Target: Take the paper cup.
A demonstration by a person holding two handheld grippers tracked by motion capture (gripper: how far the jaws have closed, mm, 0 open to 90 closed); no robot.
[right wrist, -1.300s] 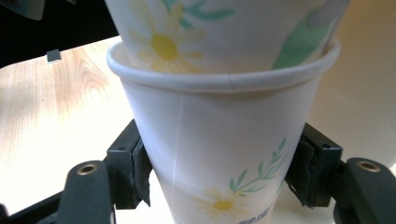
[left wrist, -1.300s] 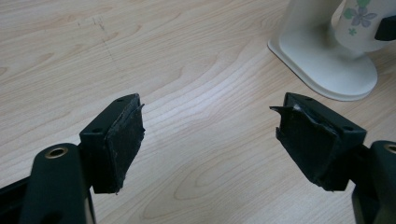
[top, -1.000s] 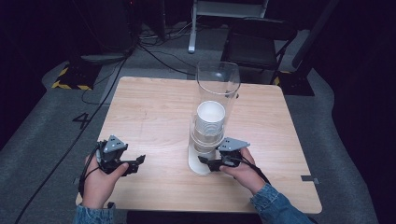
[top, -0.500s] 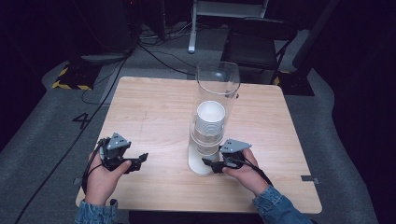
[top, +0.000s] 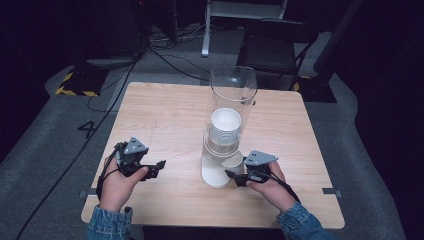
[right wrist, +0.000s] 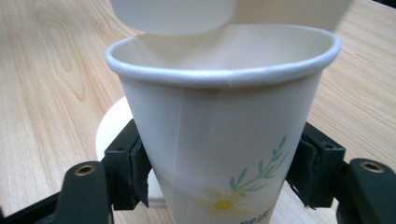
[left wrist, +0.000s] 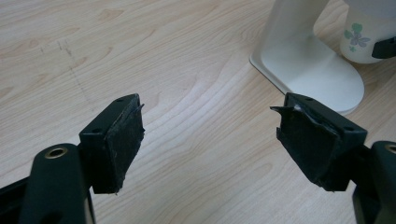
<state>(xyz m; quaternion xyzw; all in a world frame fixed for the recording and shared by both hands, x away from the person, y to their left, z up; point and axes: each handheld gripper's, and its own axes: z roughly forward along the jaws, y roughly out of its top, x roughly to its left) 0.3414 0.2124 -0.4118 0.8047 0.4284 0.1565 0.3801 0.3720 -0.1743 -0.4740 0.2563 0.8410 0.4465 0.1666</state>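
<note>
Currently right gripper (right wrist: 219, 172) clamps the paper cup (right wrist: 224, 135) beneath the cup dispenser (top: 222, 172); left gripper (left wrist: 210, 140) hovers with jaws apart, empty

White paper cup (right wrist: 224, 140) bears a yellow daisy and green sprigs; table (top: 165, 115) pale woodgrain.

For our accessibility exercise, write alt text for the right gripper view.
A white paper cup printed with a daisy stands upright, clamped between the two black jaws of the right hand-held gripper, just beneath the white cup dispenser's outlet, above a light wooden table.
</note>
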